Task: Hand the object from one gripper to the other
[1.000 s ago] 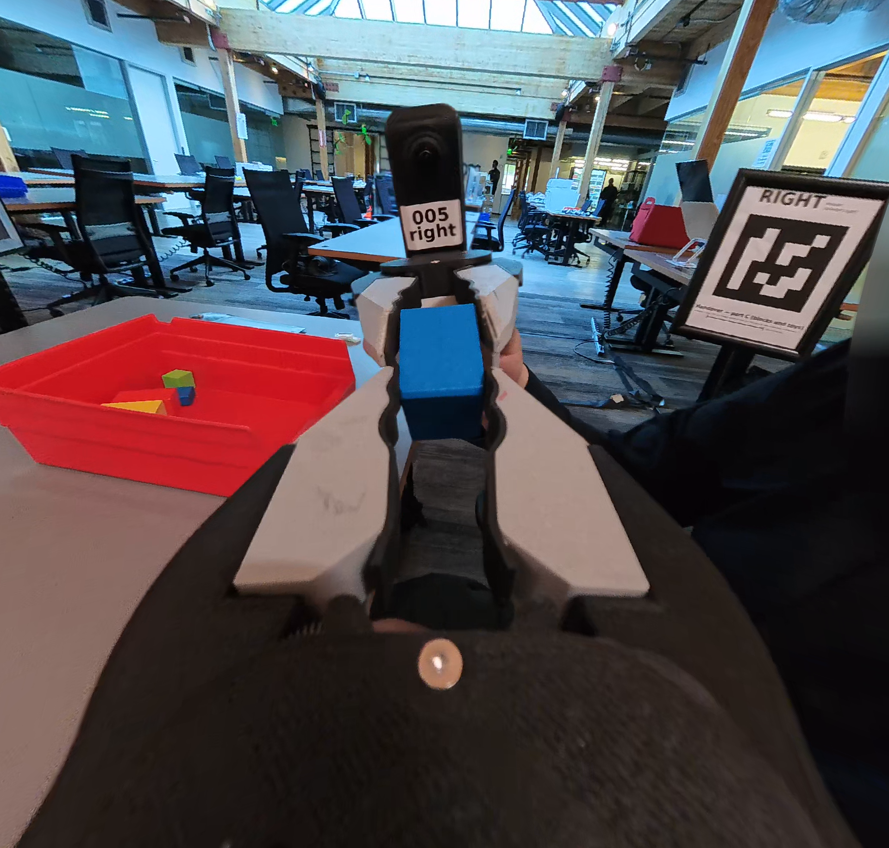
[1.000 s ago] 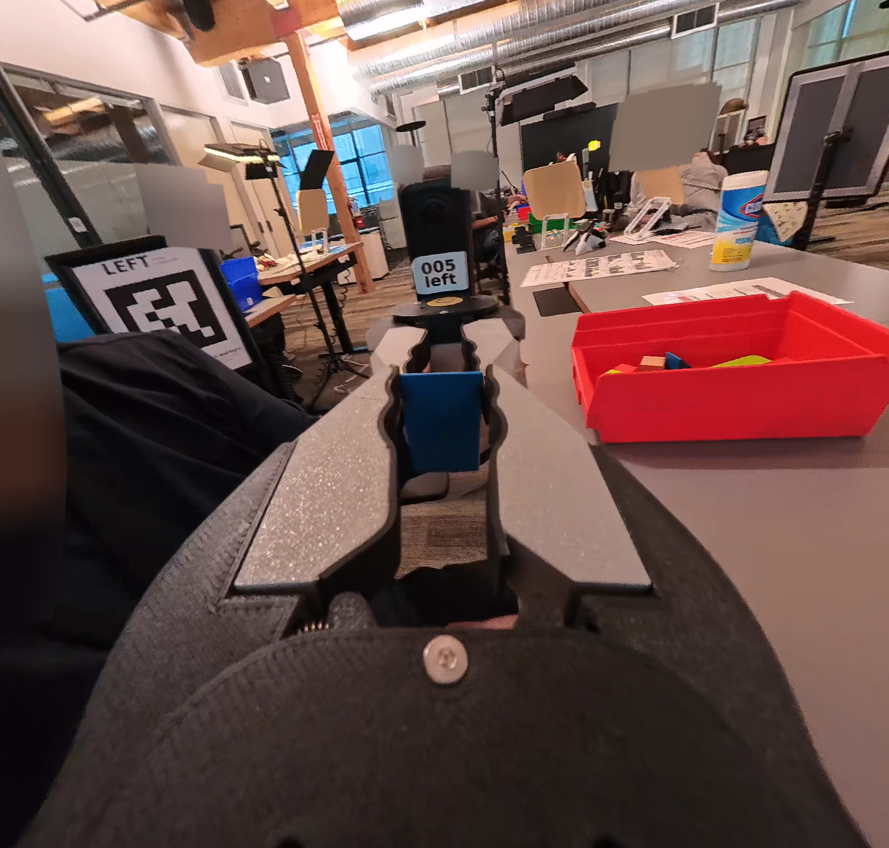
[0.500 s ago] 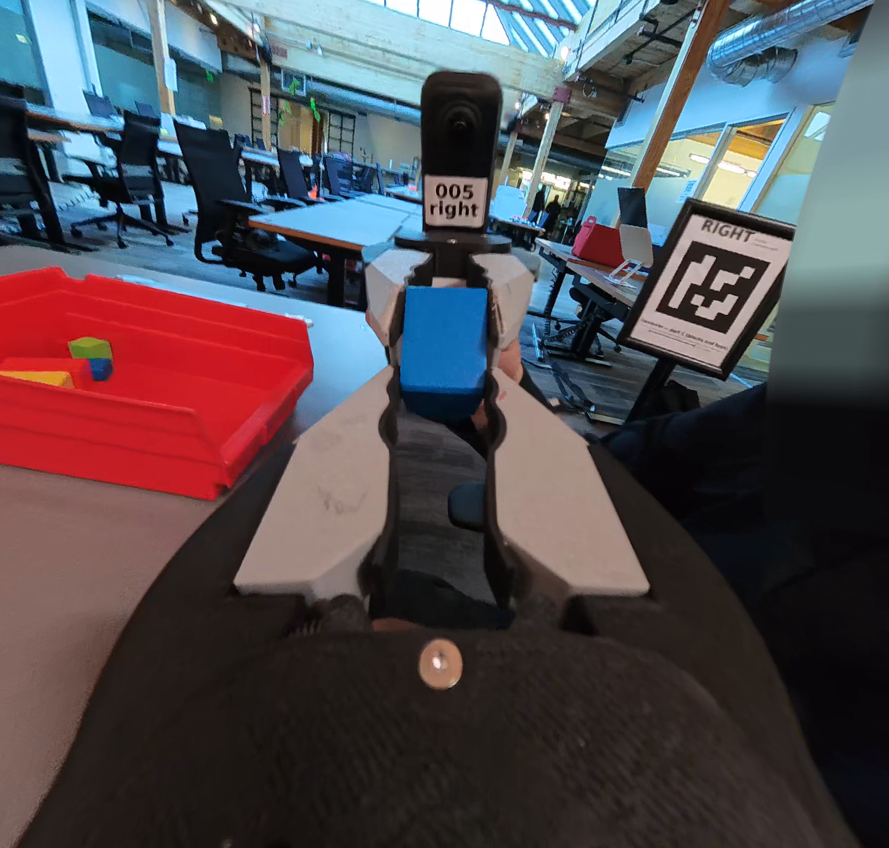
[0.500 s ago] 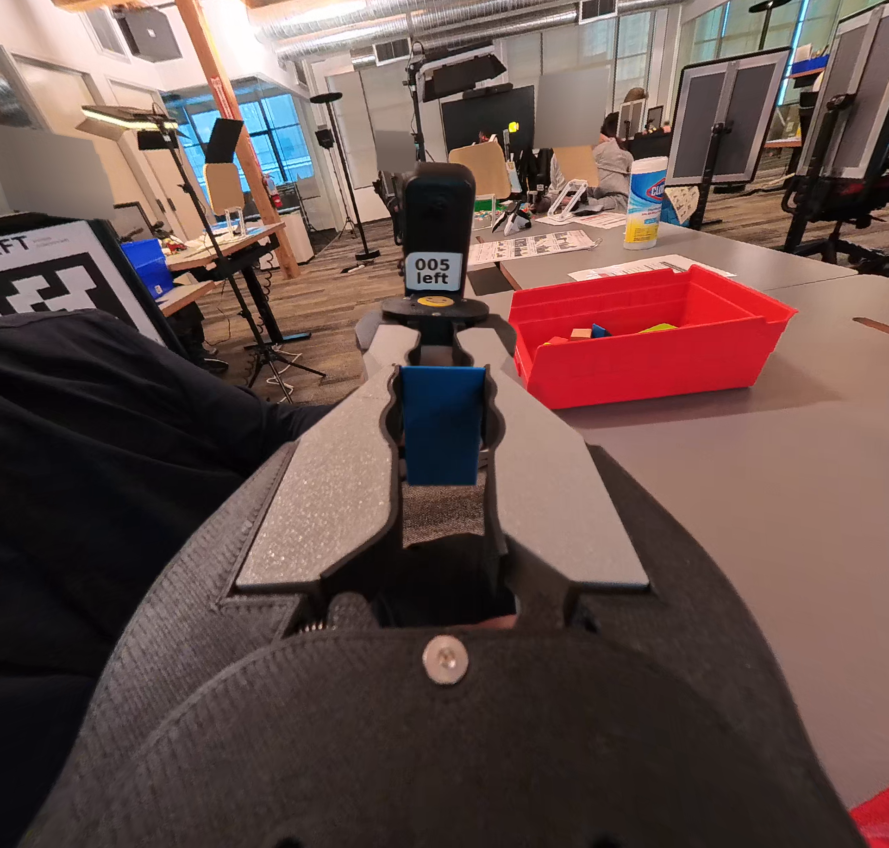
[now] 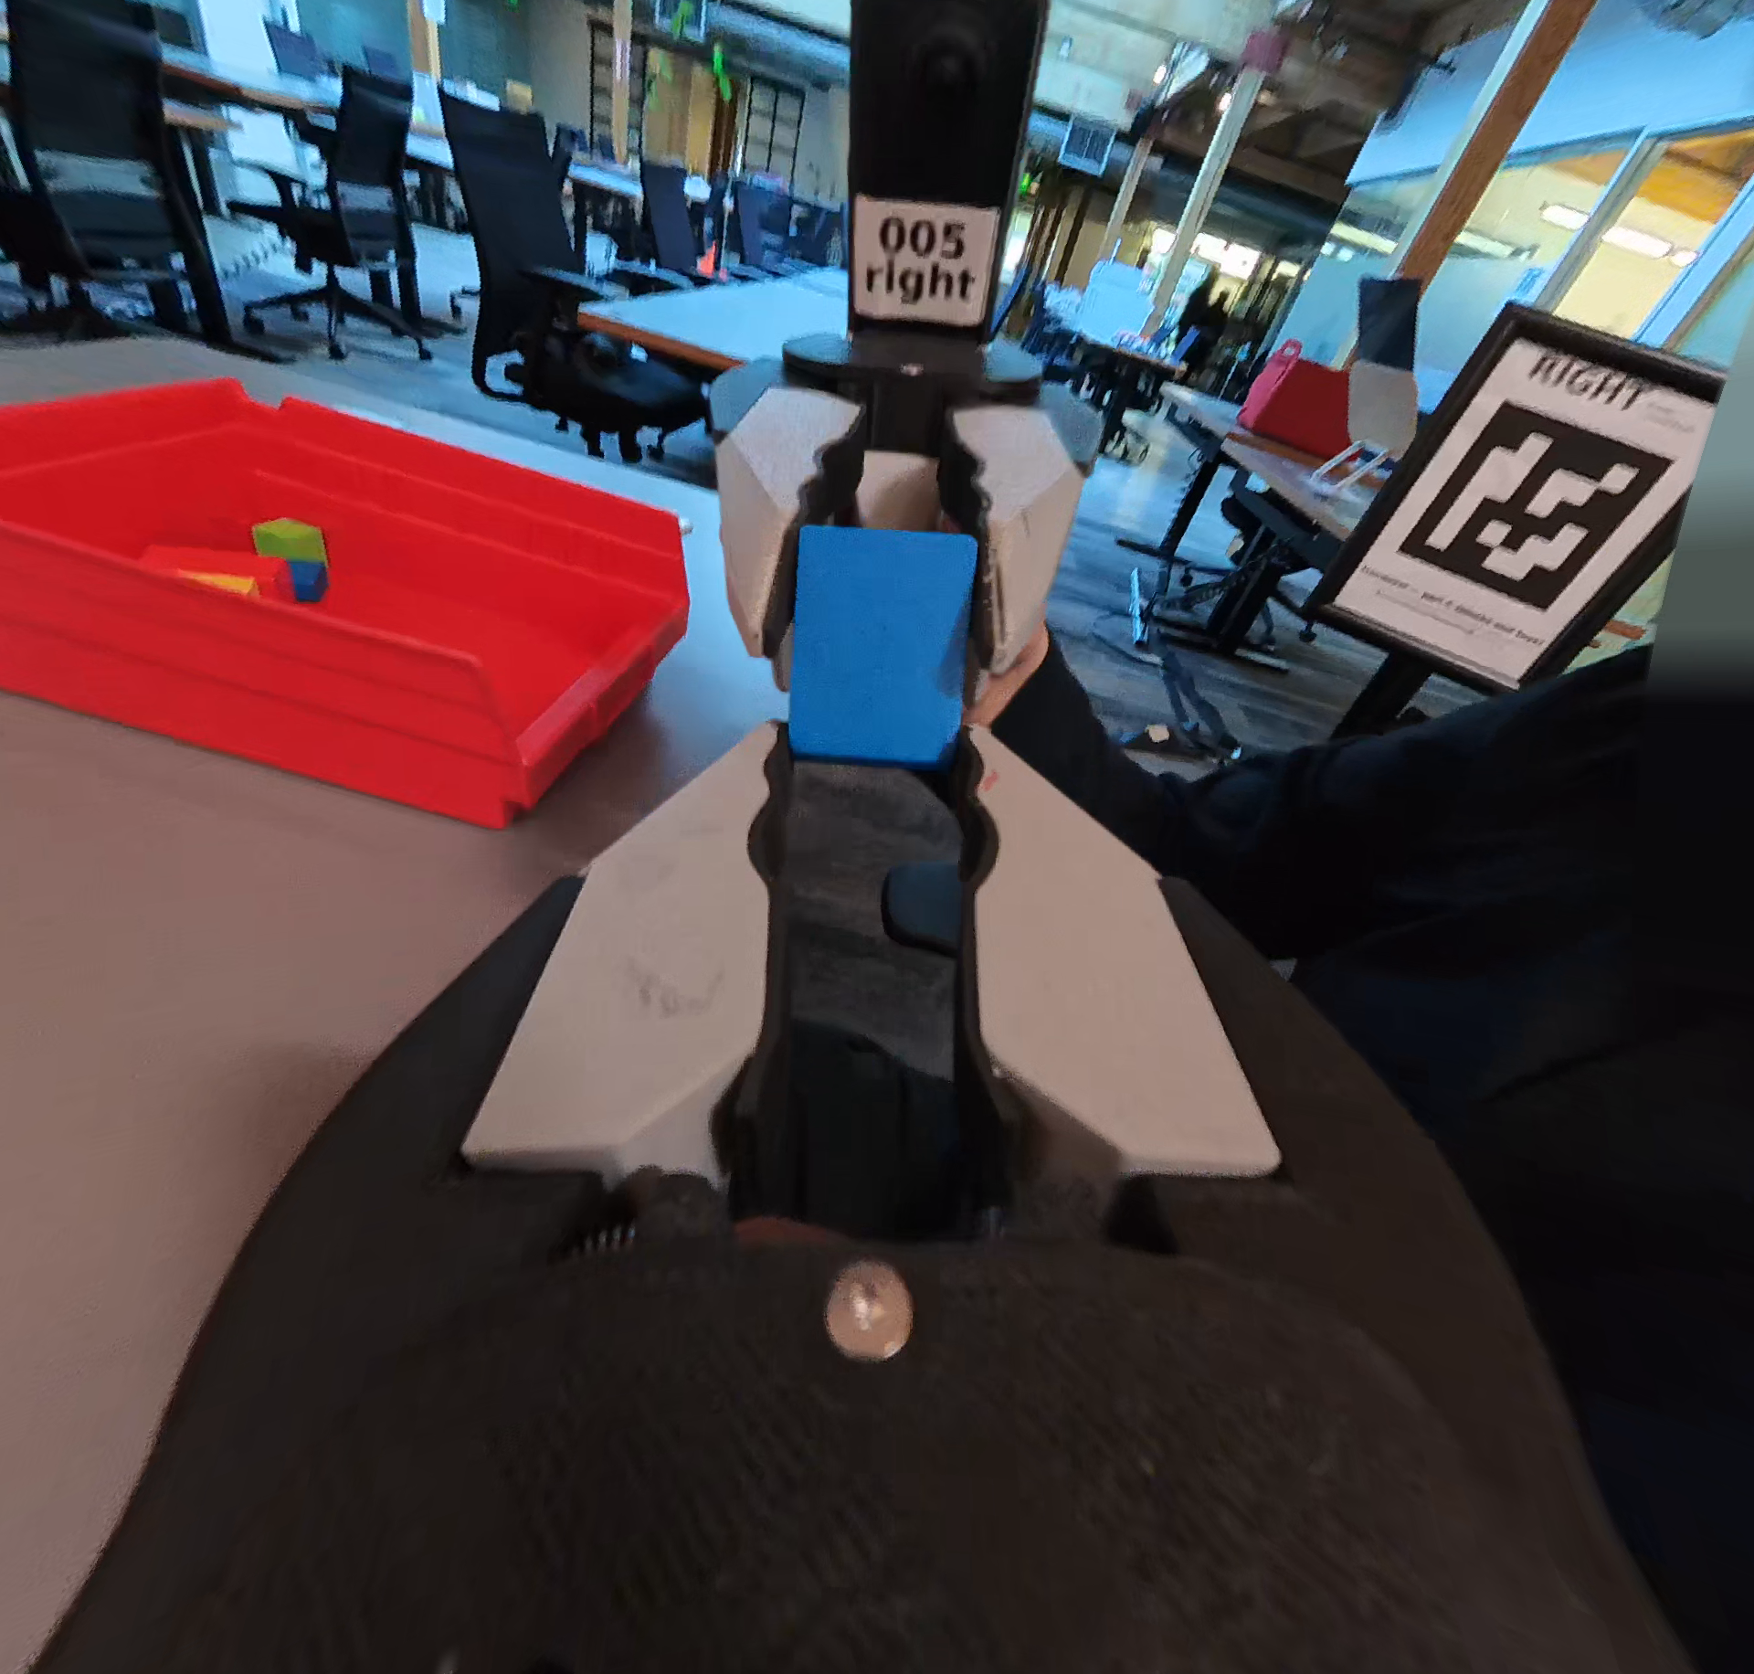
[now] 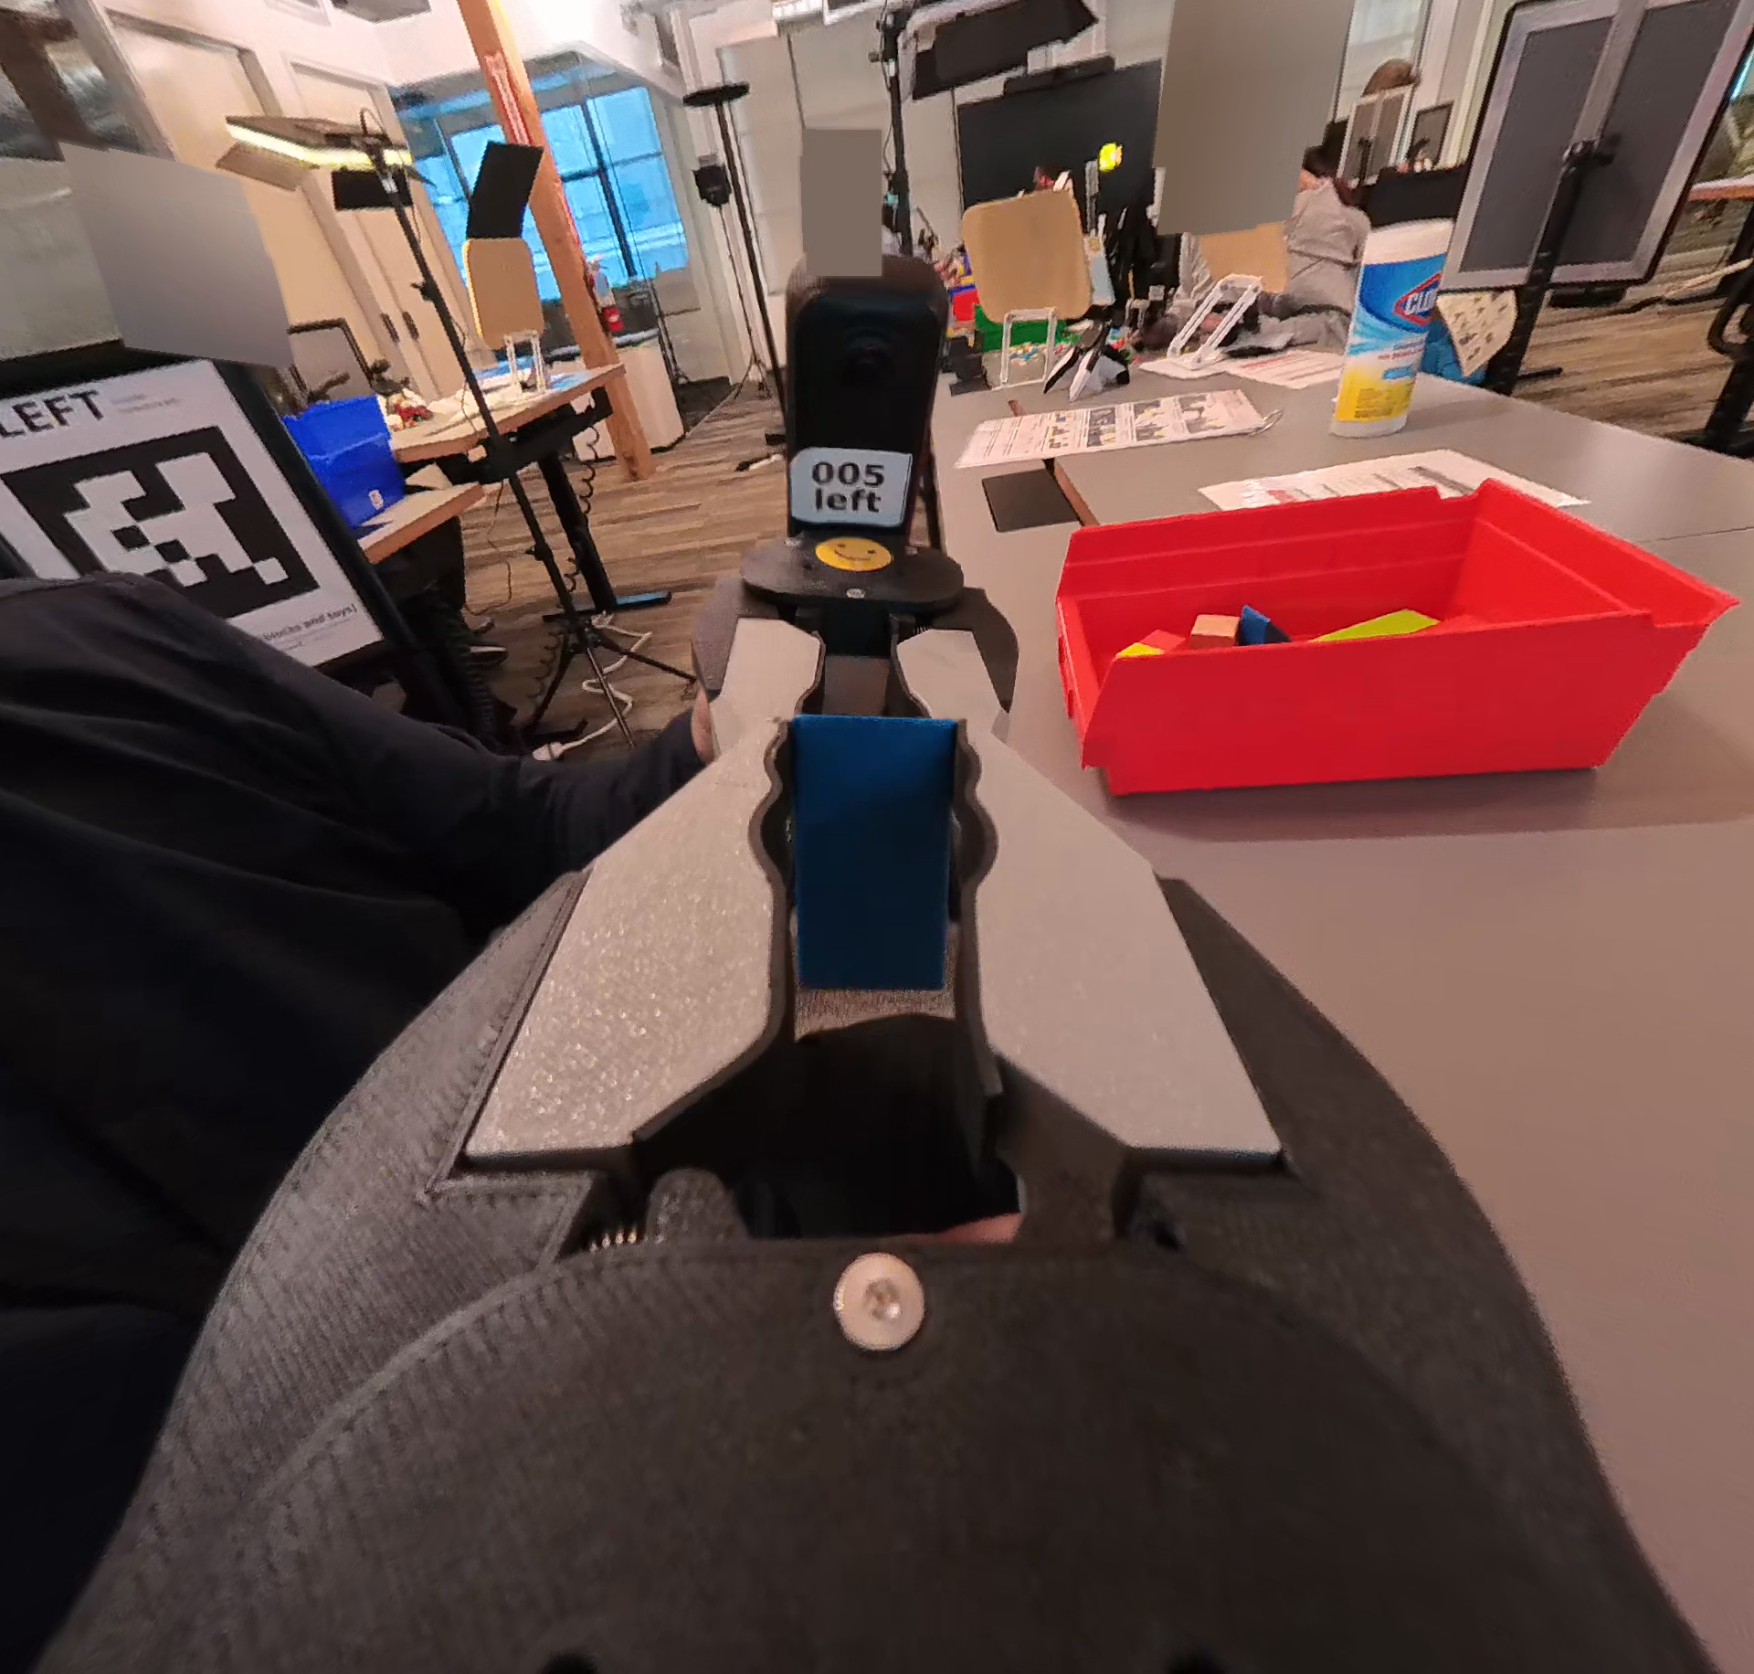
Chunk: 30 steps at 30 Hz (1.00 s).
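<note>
Above the near edge of the grey counter [image 6: 1424,964], the blue block [image 6: 873,855] sits clamped between the fingers [image 6: 664,945] of the right gripper [image 6: 873,746], which are closed only as far as the block's width and press its two sides. Facing it nose to nose, the left gripper [image 5: 873,746] has its fingers [image 5: 664,945] parted about a block's width, their tips just at the block's near end [image 5: 878,651]; whether they touch it I cannot tell. Off to the side on the counter, a red bin [image 6: 1376,717] holds several small coloured blocks [image 5: 289,560].
</note>
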{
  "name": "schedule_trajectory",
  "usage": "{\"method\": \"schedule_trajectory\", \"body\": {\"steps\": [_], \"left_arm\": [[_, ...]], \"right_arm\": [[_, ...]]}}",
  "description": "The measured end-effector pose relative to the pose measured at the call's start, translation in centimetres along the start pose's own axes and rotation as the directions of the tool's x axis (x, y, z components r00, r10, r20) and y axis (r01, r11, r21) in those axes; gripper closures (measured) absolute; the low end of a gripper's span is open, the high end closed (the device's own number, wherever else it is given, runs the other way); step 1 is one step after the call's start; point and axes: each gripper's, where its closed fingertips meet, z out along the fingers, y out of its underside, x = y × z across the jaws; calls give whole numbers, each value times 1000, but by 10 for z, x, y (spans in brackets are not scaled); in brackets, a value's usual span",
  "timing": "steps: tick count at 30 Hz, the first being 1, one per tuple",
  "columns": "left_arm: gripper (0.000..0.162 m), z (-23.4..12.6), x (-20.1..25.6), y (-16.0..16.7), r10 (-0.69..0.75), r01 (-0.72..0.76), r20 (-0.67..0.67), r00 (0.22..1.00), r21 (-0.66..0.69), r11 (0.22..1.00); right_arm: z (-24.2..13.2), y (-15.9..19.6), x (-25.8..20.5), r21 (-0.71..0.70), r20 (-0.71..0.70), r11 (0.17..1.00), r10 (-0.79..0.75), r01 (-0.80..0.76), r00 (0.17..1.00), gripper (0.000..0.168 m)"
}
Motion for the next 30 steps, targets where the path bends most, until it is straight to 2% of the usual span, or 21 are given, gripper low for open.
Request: {"method": "schedule_trajectory", "body": {"steps": [5, 15, 25, 30], "left_arm": [[130, 13, -5, 25, 36, -32, 26, 999, -145, 989], [131, 22, -3, 27, 54, -55, -5, 999, -146, 988], [131, 17, -10, 34, 64, -52, 52, 997, -204, 978], [131, 14, -8, 31, 66, -53, 64, 996, -191, 980]], "right_arm": [[3, 17, 3, -93, -21, 996, -8, 6, 1000, 137], [-5, 20, 3, -108, -55, 994, -11, 5, 998, 138], [-1, 27, 7, -112, -10, 993, 41, -42, 999, 137], [-3, 24, 5, -96, 16, 994, 56, -54, 998, 137]]}}
